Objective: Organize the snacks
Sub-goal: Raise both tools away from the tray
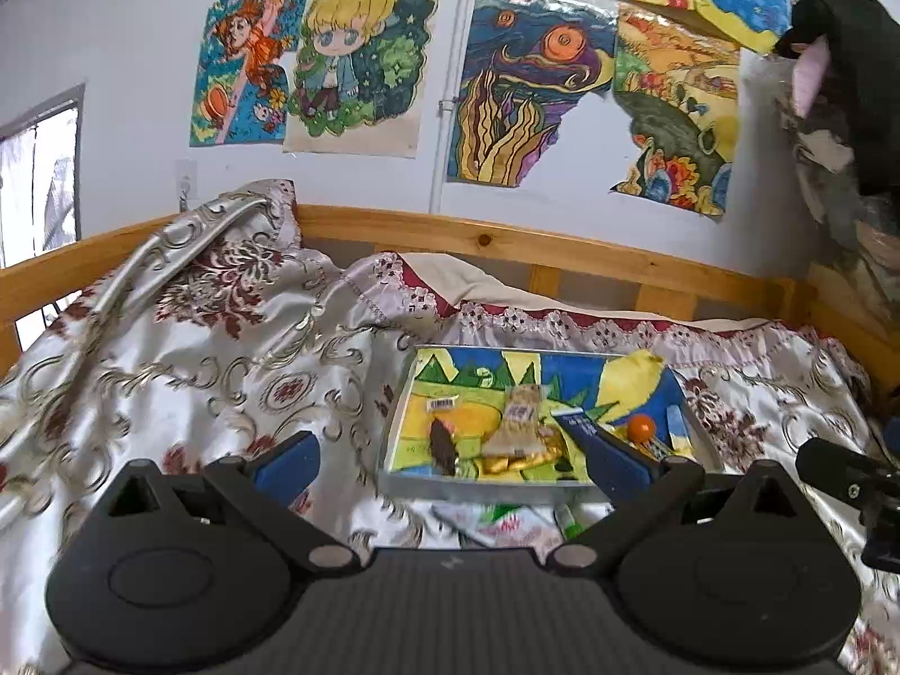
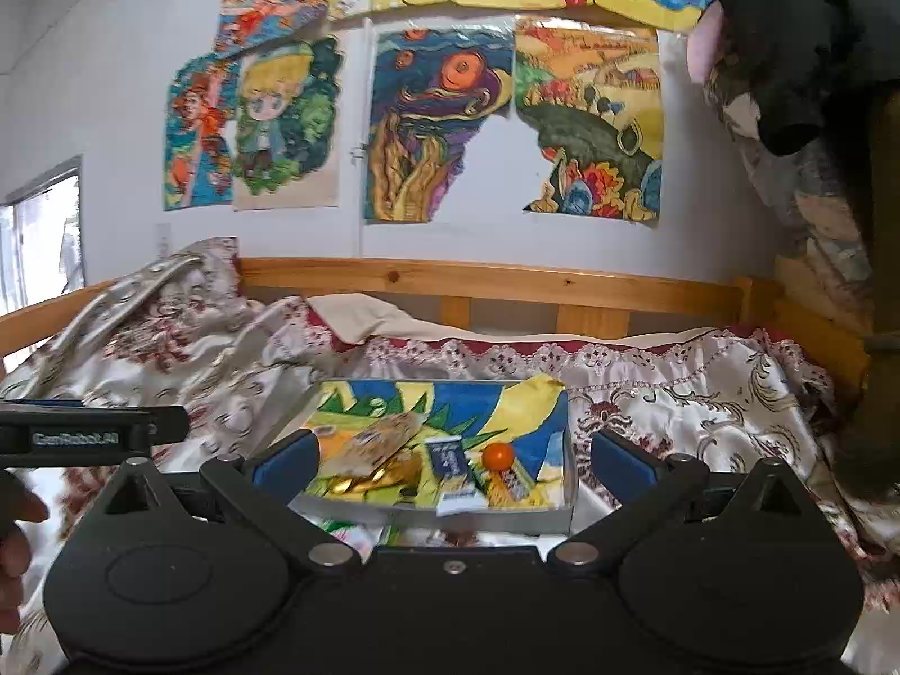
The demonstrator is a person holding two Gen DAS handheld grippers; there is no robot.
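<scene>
A shallow grey tray (image 1: 478, 485) lined with a bright painted sheet lies on the bed; it also shows in the right wrist view (image 2: 506, 518). In it lie a tan snack packet (image 1: 520, 413), gold-wrapped pieces (image 1: 520, 458), a dark brown snack (image 1: 444, 441), a blue packet (image 2: 450, 464) and a small orange ball (image 1: 641, 426). My left gripper (image 1: 450, 453) is open and empty, just in front of the tray. My right gripper (image 2: 453, 458) is open and empty, its fingers either side of the tray's near part. A green-and-white wrapper (image 1: 506, 526) lies on the bedspread below the tray.
The bed has a rumpled white, red and gold bedspread (image 1: 197, 349) and a wooden rail (image 1: 506, 236) at the back. Drawings hang on the wall (image 1: 529, 90). A dark plush toy (image 1: 844, 56) sits at upper right. The other gripper's body shows at the right edge (image 1: 844, 472).
</scene>
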